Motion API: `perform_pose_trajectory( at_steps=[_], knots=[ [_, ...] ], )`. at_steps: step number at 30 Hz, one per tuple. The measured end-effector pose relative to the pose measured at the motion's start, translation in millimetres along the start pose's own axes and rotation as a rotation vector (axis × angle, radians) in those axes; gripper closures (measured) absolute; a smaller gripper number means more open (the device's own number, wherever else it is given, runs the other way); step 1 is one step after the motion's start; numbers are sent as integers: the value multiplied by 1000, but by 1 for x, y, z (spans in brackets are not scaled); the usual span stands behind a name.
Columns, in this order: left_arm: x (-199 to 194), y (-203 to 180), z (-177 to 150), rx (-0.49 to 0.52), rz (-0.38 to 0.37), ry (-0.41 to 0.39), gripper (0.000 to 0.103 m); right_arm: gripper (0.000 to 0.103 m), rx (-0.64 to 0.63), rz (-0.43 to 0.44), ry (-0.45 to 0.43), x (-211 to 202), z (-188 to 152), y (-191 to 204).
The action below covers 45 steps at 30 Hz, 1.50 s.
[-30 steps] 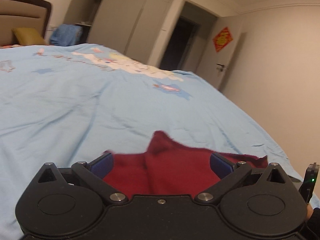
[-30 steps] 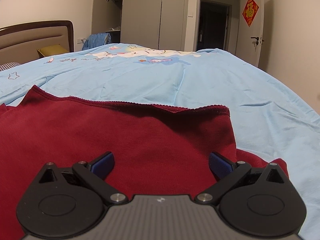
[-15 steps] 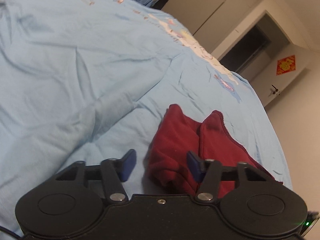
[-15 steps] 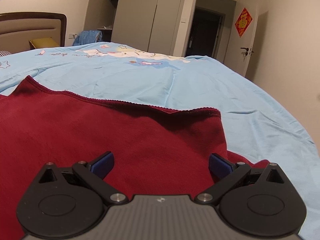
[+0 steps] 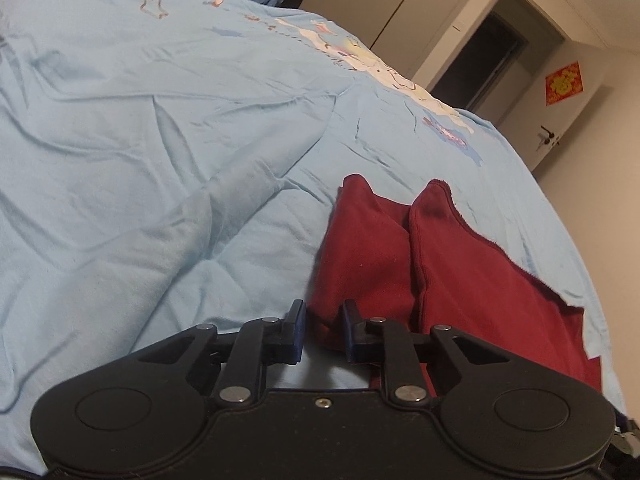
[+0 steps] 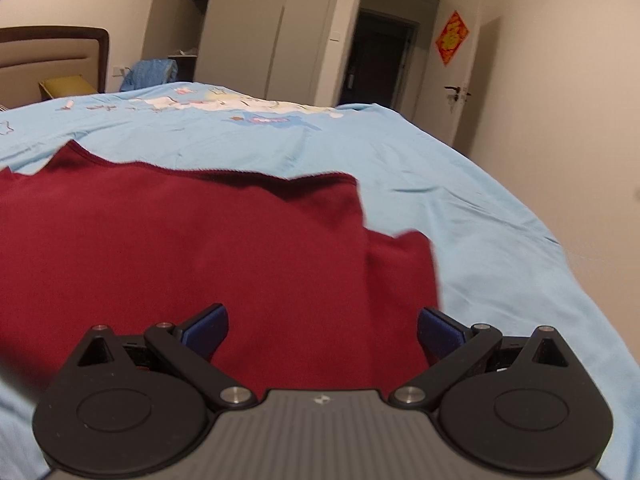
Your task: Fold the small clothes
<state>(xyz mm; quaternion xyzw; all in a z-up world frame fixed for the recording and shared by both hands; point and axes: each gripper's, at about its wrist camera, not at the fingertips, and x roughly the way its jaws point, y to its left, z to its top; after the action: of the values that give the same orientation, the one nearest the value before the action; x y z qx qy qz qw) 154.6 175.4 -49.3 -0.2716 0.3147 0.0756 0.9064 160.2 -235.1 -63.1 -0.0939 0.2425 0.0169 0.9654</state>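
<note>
Bed carries red garment, partly folded, edges uneven; more folds needed. Left tongs are pinched on its corner; right tongs are held apart.

One red garment lies on one bed, with two tongs: left and right.
</note>
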Motion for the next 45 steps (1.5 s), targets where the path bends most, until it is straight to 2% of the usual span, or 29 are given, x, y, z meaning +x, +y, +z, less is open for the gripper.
perform_pose_trajectory(
  at_steps=[5, 8, 13, 18, 20, 22, 23, 28, 32, 35, 38, 45],
  knots=[
    [-3, -6, 0, 32, 17, -12, 85, 0, 89, -88, 49, -19, -25, -24],
    [-4, -7, -1, 21, 21, -16, 85, 0, 178, -78, 60, -25, -33, -38],
    [-7, -10, -2, 34, 35, -28, 85, 0, 146, -92, 61, -31, -36, -34],
    [-13, -11, -4, 51, 45, -38, 83, 0, 196, -75, 69, -29, -41, -38],
    [-19, -10, -4, 38, 40, -44, 77, 0, 198, -76, 70, -30, -41, -37],
    [-26, -8, -4, 17, 26, -50, 59, 0, 190, -83, 73, -32, -37, -35],
    [-30, -7, -5, 9, 17, -54, 56, 0, 185, -86, 68, -34, -35, -34],
    [-49, -15, -13, 32, -8, -65, 23, 0, 136, -71, -16, -48, -20, -20],
    [-47, -23, -27, 41, -88, -19, 16, 0, 81, 4, -49, -48, -8, 2],
    [-34, -28, -37, -1, -128, 32, 12, 0, 33, 72, -49, -40, -2, 20],
    [-21, -31, -45, -54, -164, 50, 8, 0, -11, 125, -45, -34, 3, 37],
    [1, -36, -42, -108, -167, 34, 3, 0, -54, 174, -91, -26, 23, 60]
  ],
)
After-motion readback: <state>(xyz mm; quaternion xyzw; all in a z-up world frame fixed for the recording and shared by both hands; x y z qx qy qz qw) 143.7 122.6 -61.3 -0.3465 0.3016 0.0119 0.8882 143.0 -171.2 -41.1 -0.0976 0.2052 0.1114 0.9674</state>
